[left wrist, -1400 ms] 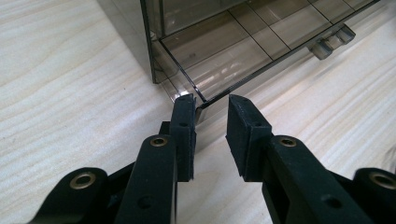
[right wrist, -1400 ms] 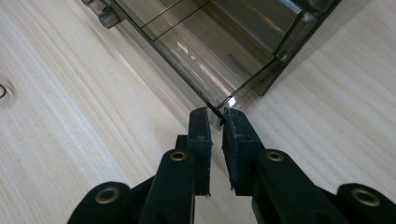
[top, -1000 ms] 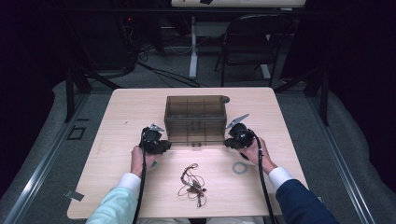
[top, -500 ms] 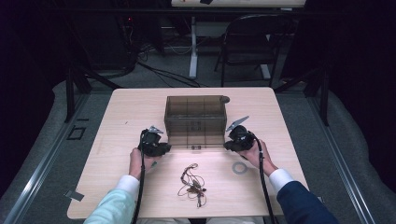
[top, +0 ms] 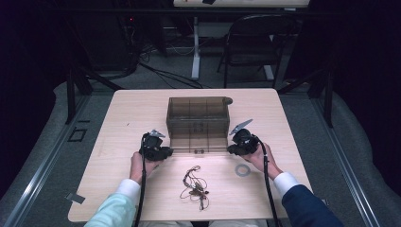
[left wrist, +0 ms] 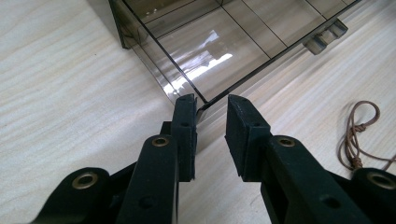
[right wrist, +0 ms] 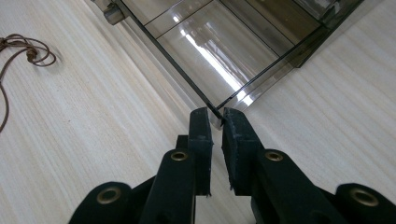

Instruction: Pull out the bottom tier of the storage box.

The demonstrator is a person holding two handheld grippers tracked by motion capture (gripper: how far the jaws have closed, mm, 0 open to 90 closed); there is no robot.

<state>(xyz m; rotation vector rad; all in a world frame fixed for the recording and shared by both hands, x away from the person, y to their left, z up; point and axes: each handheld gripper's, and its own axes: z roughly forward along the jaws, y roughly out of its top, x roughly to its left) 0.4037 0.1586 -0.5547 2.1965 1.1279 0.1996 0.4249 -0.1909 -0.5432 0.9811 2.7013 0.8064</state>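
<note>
A smoked clear box sits mid-table with its lid swung open toward the person, lying flat on the wood. The left tongs are spread, with the lid's near-left corner between the jaws. The right tongs are narrowed to a slim gap at the near-right corner; whether they truly pinch its edge I cannot tell. One tool per corner looks meant to lift the lid evenly, without twisting. A brown cord and a small ring lie nearer the person, perhaps waiting for the box.
</note>
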